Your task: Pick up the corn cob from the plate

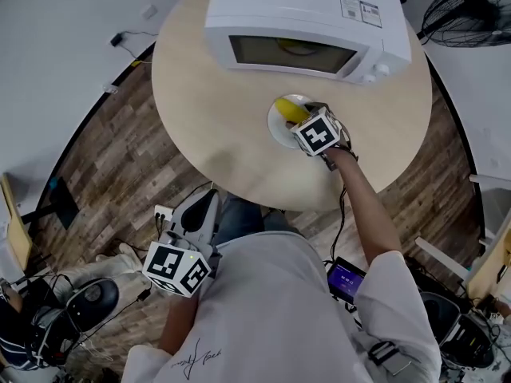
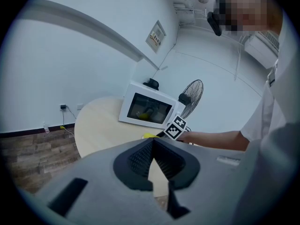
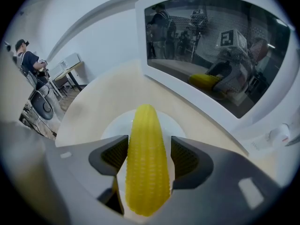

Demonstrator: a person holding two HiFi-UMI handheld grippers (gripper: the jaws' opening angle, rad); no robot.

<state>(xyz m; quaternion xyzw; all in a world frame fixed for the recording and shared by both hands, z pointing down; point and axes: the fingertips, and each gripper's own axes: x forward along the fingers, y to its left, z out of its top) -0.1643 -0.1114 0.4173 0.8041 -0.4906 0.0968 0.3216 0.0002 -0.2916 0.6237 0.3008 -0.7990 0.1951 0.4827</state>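
The yellow corn cob [image 1: 289,108] lies on a small white plate [image 1: 275,128] on the round table, just in front of the microwave. My right gripper [image 1: 303,118] points steeply down over the plate. In the right gripper view the cob [image 3: 147,158] runs lengthwise between the two dark pads [image 3: 185,156], and the jaws stand wide open around it with the plate [image 3: 115,125] beneath. My left gripper [image 1: 204,207] hangs low off the table's near edge by the person's body; its jaws [image 2: 152,146] meet at the tips with nothing between them.
A white microwave [image 1: 307,22] with its door closed stands at the back of the round wooden table [image 1: 215,118]; its window mirrors the gripper and cob. A floor fan [image 1: 467,10] stands at the far right. Cables and gear lie on the floor around the person.
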